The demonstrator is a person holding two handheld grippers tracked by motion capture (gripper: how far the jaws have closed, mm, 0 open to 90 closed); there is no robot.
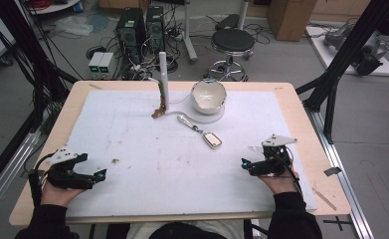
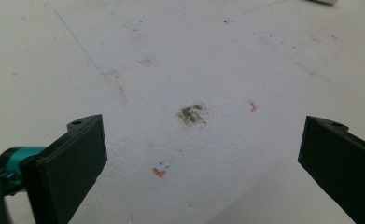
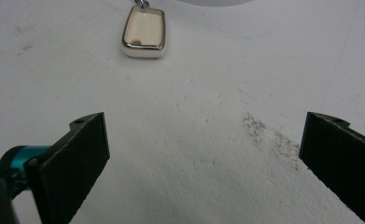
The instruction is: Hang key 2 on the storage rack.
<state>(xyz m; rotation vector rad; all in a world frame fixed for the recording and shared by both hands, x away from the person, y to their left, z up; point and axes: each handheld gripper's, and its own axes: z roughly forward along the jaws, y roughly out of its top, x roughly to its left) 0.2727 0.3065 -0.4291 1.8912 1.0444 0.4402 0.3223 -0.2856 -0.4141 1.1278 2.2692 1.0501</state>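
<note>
A white bowl point(image 1: 208, 95) rests tilted on a round white base point(image 1: 207, 115) at the far middle of the table. A silver keychain lies in front of it: a metal handle piece point(image 1: 186, 120) linked to a rectangular cream tag point(image 1: 213, 140), whose tag point(image 3: 143, 31) lies ahead of the jaws in the right gripper view. A white upright post point(image 1: 163, 82) stands to the left of the bowl. My left gripper point(image 1: 100, 175) is open near the front left, empty. My right gripper point(image 1: 244, 164) is open near the front right, empty, short of the tag.
A white mat point(image 1: 132, 149) covers the wooden table point(image 1: 301, 114). A brown smudge point(image 2: 192, 114) and small orange marks point(image 2: 159, 172) lie ahead of the left jaws. Beyond the table stand a black stool point(image 1: 232, 42), computer towers point(image 1: 131, 30) and cardboard boxes.
</note>
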